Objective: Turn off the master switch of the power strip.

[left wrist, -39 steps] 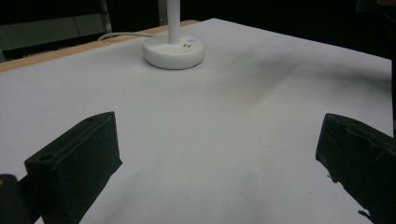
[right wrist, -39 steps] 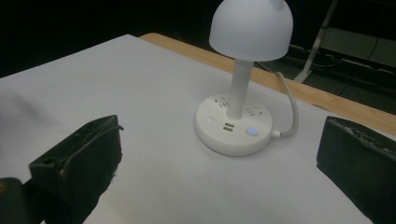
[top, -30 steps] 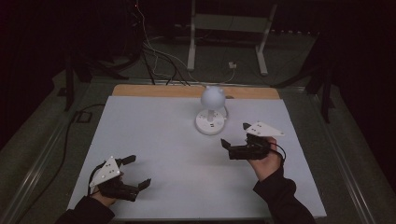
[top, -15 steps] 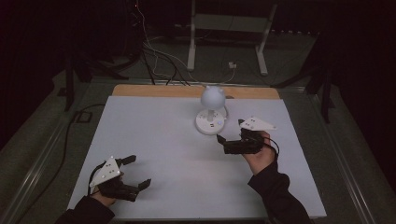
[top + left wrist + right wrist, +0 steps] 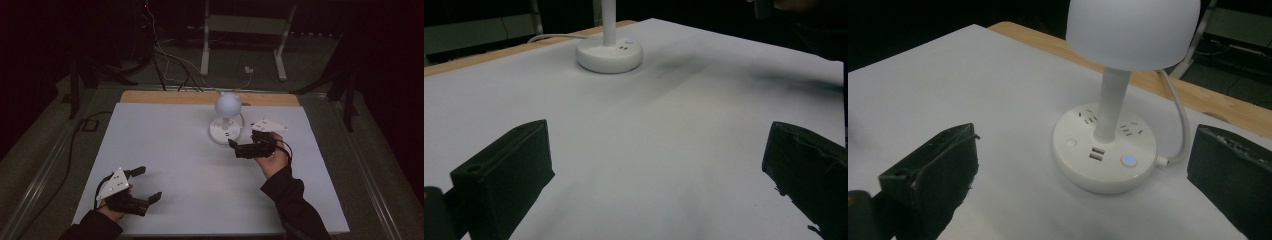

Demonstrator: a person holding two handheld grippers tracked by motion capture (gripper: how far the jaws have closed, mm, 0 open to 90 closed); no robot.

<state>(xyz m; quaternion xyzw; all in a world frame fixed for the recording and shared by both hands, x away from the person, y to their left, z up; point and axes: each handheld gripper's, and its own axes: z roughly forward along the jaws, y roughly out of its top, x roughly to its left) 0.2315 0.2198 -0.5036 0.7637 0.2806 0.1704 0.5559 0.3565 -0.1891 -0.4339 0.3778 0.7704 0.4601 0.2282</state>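
A white table lamp (image 5: 227, 106) with a round shade stands on a disc base (image 5: 225, 132) at the far middle of the white tabletop (image 5: 170, 150). The base (image 5: 1105, 155) carries sockets, two USB ports and a lit blue button (image 5: 1129, 160). My right gripper (image 5: 235, 148) is open just to the right of the base, jaws pointing at it and holding nothing; the base sits between and beyond them (image 5: 1088, 150). My left gripper (image 5: 148, 184) rests open and empty at the near left corner, with the lamp base (image 5: 609, 52) far ahead of its jaws (image 5: 656, 175).
A wooden strip (image 5: 200, 97) edges the table's far side. The lamp's white cable (image 5: 1178, 117) runs off over it to the back. Loose cables (image 5: 165, 65) and a metal stand (image 5: 245, 30) are on the floor behind. A dark sleeve (image 5: 809, 30) shows at top right.
My right gripper has moved left and a little forward, closing in on the lamp base. The left gripper has stayed where it was.
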